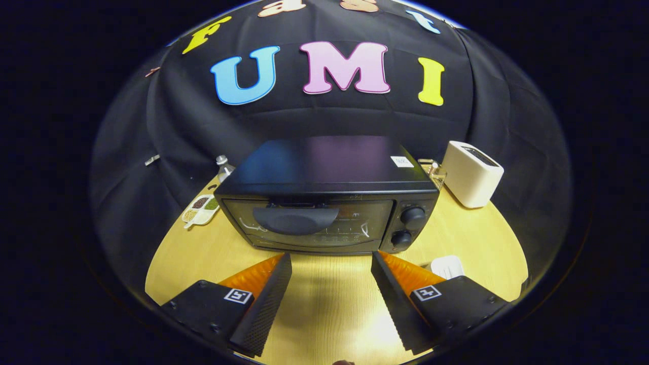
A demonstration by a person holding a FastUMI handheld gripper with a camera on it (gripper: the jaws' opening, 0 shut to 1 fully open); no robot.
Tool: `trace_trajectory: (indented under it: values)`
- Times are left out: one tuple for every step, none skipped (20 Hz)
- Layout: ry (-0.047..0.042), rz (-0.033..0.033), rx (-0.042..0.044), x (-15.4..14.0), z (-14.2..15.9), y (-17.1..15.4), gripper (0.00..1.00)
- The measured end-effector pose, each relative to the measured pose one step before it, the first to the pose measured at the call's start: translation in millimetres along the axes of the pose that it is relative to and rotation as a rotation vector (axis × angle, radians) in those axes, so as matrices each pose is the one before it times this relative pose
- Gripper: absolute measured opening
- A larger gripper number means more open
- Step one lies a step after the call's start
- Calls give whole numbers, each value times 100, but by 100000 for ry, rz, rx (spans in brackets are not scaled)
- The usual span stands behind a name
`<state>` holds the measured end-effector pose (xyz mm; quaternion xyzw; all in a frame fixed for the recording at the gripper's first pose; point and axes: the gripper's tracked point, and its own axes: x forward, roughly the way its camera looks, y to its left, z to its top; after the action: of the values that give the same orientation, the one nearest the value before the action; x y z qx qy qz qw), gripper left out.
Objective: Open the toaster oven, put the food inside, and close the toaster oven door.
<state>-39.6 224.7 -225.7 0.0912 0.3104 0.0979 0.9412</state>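
While the toaster oven (324,203) sits shut at twelve o'clock, the gripper (332,263) hangs spread and empty over the counter (329,304); whether food sits inside is unclear.

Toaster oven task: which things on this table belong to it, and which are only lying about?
Belong to the job:
toaster oven, closed
door handle
claw, open, just before the oven

Lying about:
white toaster
seasoning tray
water bottle
glass container
small white object beside one finger; unclear what it is
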Motion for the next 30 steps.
trace_trajectory:
  values:
    - [-2542, 534, -500, -615, 732, -90, 98]
    - [-2039, 746, -714, -532, 867, -42, 98]
    - [-1778, 444, -812, -504, 755, -130, 98]
    - [-1724, 813, -656, -582, 859, -94, 98]
    - [-2221, 887, -555, -612, 1157, -119, 98]
    - [-2569, 868, -777, -554, 1396, -260, 98]
    - [-2706, -72, -963, -565, 1359, -445, 98]
    - [-2667, -130, -609, -577, 1473, -709, 98]
    - [-2647, -336, -283, -606, 1394, -618, 98]
    - [-2357, -135, -9, -680, 1400, -594, 98]
    - [-2370, -161, 151, -683, 1234, -633, 98]
    - [-2039, -364, -136, -677, 980, -617, 98]
    - [-2054, -725, -463, -670, 985, -732, 98]
    - [-2328, -943, -824, -509, 1081, -759, 98]
    - [-1601, -1195, -1, -592, 913, -704, 98]
    - [-1907, -366, 518, -585, 959, -477, 98]
    - [-1532, -731, 982, -797, 781, -431, 98]
    - [-1632, -631, 1034, -752, 834, -511, 98]
    - [-1849, -768, 843, -722, 696, -482, 98]
    - [-1320, -320, 839, -454, 702, -524, 98]
    - [-2197, 880, 393, -519, 752, -200, 98]
    - [-1569, -483, 211, -403, 596, -504, 98]
    - [-818, -945, 266, -207, 383, -656, 98]
    - [-747, -1229, 57, -255, 192, -669, 98]
    - [-680, -730, -379, -234, 157, -492, 98]
    - [-332, -1094, -317, 6, 84, -574, 98]
    - [-72, -663, -190, -85, -123, -368, 98]
    - [312, -601, -116, -37, -175, -300, 98]
    - [175, -919, 79, -4, -125, -348, 98]
    - [26, -523, 182, -60, -64, -282, 98]
